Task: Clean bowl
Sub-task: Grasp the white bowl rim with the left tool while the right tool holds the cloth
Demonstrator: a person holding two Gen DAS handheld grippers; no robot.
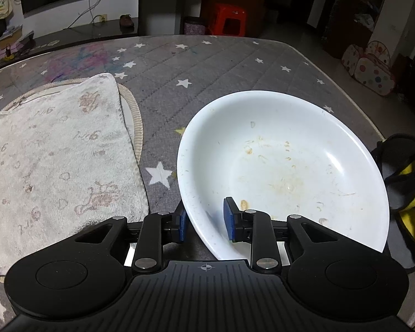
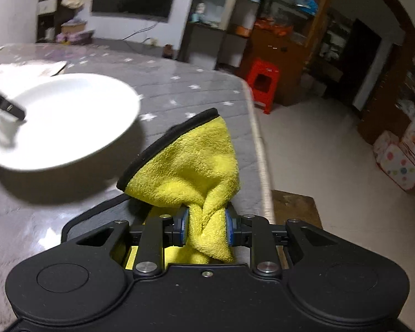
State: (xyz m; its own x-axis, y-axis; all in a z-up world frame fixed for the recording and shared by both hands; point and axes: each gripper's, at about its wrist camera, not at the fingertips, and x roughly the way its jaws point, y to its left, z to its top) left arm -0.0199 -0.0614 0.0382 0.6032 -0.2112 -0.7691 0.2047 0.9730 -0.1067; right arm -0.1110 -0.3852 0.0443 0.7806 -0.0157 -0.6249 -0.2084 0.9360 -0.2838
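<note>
A white bowl [image 1: 285,166] with brown food stains inside is tilted up off the grey star-patterned table [image 1: 207,63]. My left gripper [image 1: 206,221] is shut on the bowl's near rim, one blue pad inside and one outside. My right gripper [image 2: 204,228] is shut on a bunched yellow cloth [image 2: 191,163] with a black edge, held to the right of the bowl [image 2: 61,119]. The cloth shows at the right edge of the left wrist view [image 1: 412,193]. The left gripper's finger [image 2: 5,103] reaches onto the bowl in the right wrist view.
A pale patterned towel [image 1: 52,160] lies on a round mat [image 1: 135,116] left of the bowl. The table's right edge [image 2: 258,138] drops to the floor. A red stool [image 2: 262,83] and a dotted play tent [image 2: 398,160] stand beyond.
</note>
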